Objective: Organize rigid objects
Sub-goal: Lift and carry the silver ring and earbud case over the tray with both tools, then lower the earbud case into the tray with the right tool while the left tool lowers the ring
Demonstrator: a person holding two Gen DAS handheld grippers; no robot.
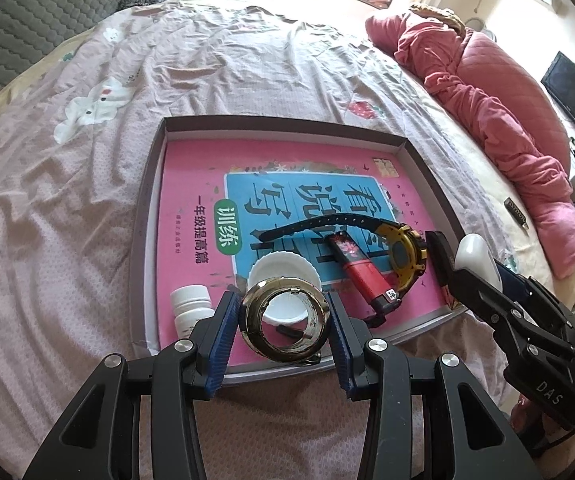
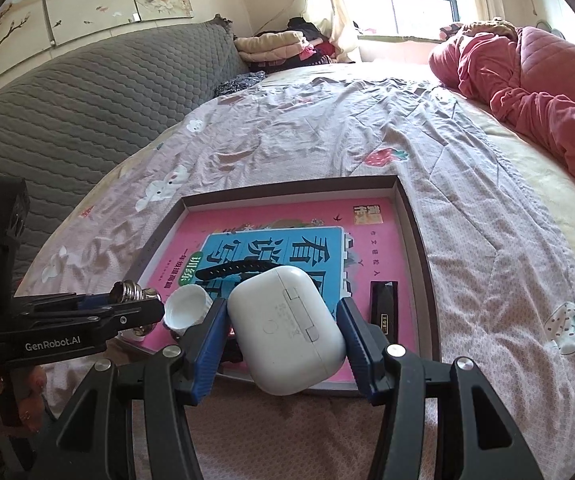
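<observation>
Bed [image 1: 247,60] with wrinkled sheet carries shallow box tray [image 1: 411,152]; soft surface means tray can be tipped or shifted if a rim is pressed. Pink book [image 1: 191,184] lies flat inside tray, ahead of both grippers; slick cover, so small things dropped from height may be sent sliding. Right gripper [image 2: 283,332] is seen clamped on white earbud case [image 2: 287,332], held over tray's near edge; case is rounded and smooth, is gripped across its sides, and could be squeezed out or rotated. Left gripper [image 1: 283,320] is seen clenched on metal ring [image 1: 283,320], over near part of tray; thin curved metal, so slip likely judged. Watch [image 1: 403,256], red lighter [image 1: 363,272], white cup [image 1: 283,280], pill bottle [image 1: 189,304] are crowded just ahead of left gripper; collision risk if ring is lowered there. Black bar [image 2: 383,304] lies just beyond right gripper's right finger.
</observation>
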